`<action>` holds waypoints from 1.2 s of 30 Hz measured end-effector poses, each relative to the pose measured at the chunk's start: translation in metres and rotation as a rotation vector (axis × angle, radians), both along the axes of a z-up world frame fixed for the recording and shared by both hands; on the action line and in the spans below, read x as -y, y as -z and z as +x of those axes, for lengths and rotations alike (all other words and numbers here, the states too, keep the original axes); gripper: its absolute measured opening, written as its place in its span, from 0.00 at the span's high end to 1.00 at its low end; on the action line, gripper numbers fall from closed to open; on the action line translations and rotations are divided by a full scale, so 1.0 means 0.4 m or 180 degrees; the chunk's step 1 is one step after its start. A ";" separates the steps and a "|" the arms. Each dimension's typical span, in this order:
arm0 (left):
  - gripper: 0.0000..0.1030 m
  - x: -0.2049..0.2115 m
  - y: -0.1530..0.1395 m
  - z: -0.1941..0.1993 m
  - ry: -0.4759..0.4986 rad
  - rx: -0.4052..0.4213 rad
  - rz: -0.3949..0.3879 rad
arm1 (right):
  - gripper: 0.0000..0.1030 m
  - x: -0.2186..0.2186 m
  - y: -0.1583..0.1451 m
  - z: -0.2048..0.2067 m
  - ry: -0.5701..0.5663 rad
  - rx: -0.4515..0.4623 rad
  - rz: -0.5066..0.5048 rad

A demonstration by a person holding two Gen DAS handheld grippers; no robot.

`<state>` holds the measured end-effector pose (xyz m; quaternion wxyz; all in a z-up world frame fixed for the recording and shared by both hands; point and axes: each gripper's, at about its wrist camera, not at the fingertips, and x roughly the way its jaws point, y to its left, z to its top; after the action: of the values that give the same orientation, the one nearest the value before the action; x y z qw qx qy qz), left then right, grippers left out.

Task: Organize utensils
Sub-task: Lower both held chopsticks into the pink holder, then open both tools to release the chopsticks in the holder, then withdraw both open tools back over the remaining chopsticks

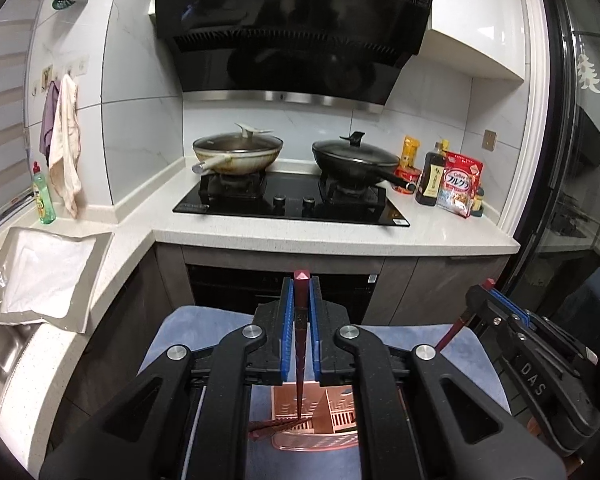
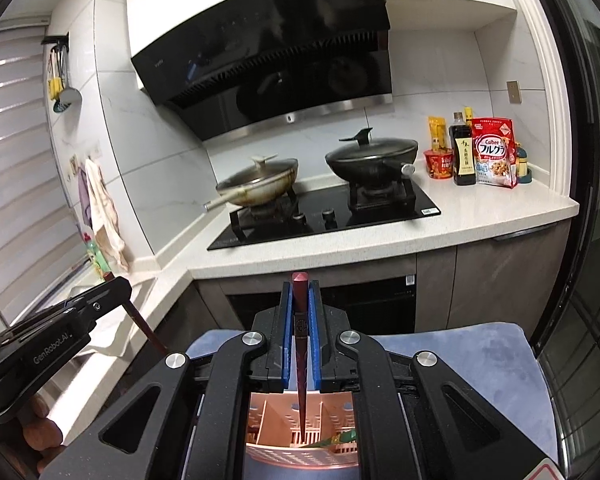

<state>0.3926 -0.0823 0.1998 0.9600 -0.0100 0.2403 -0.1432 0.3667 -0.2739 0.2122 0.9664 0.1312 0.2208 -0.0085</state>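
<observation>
My left gripper (image 1: 301, 282) is shut on a dark red chopstick (image 1: 301, 344), held upright with its thin tip down over a pink slotted utensil holder (image 1: 332, 436). More dark red chopsticks (image 1: 276, 426) lie in the holder's left part. My right gripper (image 2: 301, 283) is shut on another dark red chopstick (image 2: 301, 360), tip down inside the pink holder (image 2: 276, 412); something green (image 2: 340, 438) lies in it. Each gripper shows in the other's view, the right one (image 1: 488, 292) at right, the left one (image 2: 116, 284) at left, both gripping chopsticks.
The holder stands on a blue-grey cloth (image 1: 192, 328) covering a low surface. Ahead, a white counter (image 1: 340, 236) carries a black hob with a beige pan (image 1: 238, 152) and a black pan (image 1: 356, 158). Bottles and a cereal bag (image 1: 460, 184) stand right. A sink (image 1: 4, 344) is left.
</observation>
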 end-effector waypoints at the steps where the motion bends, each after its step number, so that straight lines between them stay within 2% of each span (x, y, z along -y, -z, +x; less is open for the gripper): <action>1: 0.93 0.001 0.004 0.001 0.0010 -0.0003 0.0000 | 0.93 -0.003 0.005 0.003 -0.0003 -0.0014 -0.0021; 5: 0.90 0.007 0.007 -0.003 0.0056 0.0001 0.0031 | 0.88 -0.011 0.006 0.000 -0.0013 0.0004 -0.0066; 6: 0.86 0.009 0.007 -0.005 0.0048 -0.0001 0.0051 | 0.87 -0.012 0.002 -0.003 -0.0017 0.0014 -0.0076; 8: 0.65 0.008 0.005 -0.010 0.0015 0.0015 0.0056 | 0.84 -0.010 -0.006 -0.009 -0.0017 0.0038 -0.0070; 10: 0.59 0.006 0.003 -0.016 -0.0007 0.0042 0.0056 | 0.78 -0.009 -0.014 -0.015 -0.0008 0.0066 -0.0060; 16: 0.58 0.002 0.002 -0.035 -0.0028 0.0011 0.0079 | 0.76 -0.012 -0.029 -0.049 -0.0031 0.0087 -0.0095; 20: 0.52 -0.002 0.005 -0.060 -0.0056 -0.0004 0.0096 | 0.76 -0.025 -0.034 -0.080 -0.0061 0.0093 -0.0157; 28: 0.48 -0.014 0.015 -0.123 -0.0111 -0.0050 0.0184 | 0.69 -0.052 -0.028 -0.163 -0.0151 0.0043 -0.0170; 36: 0.48 -0.035 0.029 -0.205 -0.0150 -0.0093 0.0244 | 0.68 -0.082 -0.018 -0.265 -0.0217 -0.0013 -0.0199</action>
<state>0.3107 -0.0683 0.1881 0.9592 0.0190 0.2593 -0.1111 0.2608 -0.2410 0.2195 0.9693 0.0932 0.2268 0.0172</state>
